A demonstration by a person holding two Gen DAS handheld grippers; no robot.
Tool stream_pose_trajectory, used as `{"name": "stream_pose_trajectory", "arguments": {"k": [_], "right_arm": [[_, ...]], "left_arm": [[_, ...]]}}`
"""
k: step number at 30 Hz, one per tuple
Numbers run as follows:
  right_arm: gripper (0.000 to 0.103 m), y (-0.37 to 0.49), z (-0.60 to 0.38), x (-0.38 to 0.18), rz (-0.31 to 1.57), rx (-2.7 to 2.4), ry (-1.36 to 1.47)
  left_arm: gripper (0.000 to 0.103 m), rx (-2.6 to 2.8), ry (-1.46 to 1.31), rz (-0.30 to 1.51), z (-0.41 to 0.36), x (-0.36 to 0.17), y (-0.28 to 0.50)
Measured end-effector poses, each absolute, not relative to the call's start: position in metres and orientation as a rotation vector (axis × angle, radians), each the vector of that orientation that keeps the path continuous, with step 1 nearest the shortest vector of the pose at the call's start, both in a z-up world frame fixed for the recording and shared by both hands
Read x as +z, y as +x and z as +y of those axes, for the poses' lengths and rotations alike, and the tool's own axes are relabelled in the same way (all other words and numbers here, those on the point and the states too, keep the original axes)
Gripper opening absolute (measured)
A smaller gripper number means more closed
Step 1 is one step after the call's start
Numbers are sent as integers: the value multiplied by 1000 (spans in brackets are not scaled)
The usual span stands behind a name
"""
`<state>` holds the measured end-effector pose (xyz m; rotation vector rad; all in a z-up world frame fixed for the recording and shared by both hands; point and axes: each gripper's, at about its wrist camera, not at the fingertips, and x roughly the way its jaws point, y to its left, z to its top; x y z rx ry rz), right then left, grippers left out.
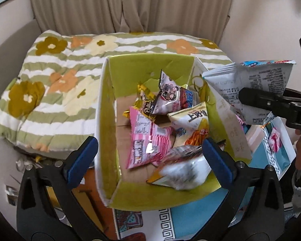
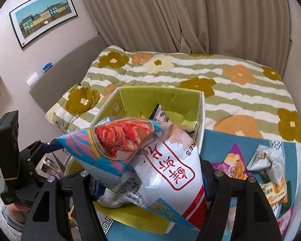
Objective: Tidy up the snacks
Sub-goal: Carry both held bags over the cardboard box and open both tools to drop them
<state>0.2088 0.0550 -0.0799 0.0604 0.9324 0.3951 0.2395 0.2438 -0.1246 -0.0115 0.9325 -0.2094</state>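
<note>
An open cardboard box with a green lining (image 1: pixel 108 104) (image 2: pixel 170 98) stands on the bed and holds several snack packets, among them a pink one (image 1: pixel 148 140) and a white and yellow one (image 1: pixel 192 120). My left gripper (image 1: pixel 150 156) hangs open over the box's near end. A blurred silver-white packet (image 1: pixel 180 170) lies loose between its blue pads (image 1: pixel 84 156), touching neither. My right gripper (image 2: pixel 148 176) is shut on a big white shrimp-chip bag (image 2: pixel 156 160) (image 1: pixel 250 80), held just above the box's right wall.
A green-striped floral quilt (image 2: pixel 230 92) spreads behind the box, with beige curtains (image 1: pixel 130 6) beyond it. More snack packets (image 2: pixel 266 160) lie on a blue patterned mat (image 2: pixel 216 142) right of the box. A framed picture (image 2: pixel 44 14) hangs on the left wall.
</note>
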Motion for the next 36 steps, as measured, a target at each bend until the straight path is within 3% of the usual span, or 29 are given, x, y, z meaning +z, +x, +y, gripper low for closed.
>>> {"name": "stream_pose_trajectory", "arguments": {"k": [14, 16, 18, 19, 36], "right_arm": [[69, 243, 101, -94, 1002, 395, 41], [75, 247, 107, -95, 985, 390, 51], [97, 249, 109, -93, 960, 413, 82], [102, 248, 109, -91, 933, 414, 93], [103, 239, 103, -85, 928, 382, 36]], "left_arm": [[103, -215, 18, 905, 257, -114, 243], [103, -210, 18, 907, 260, -115, 243], [103, -203, 14, 913, 264, -117, 243], [103, -199, 10, 918, 266, -119, 242], [103, -198, -8, 916, 262, -114, 244]]}}
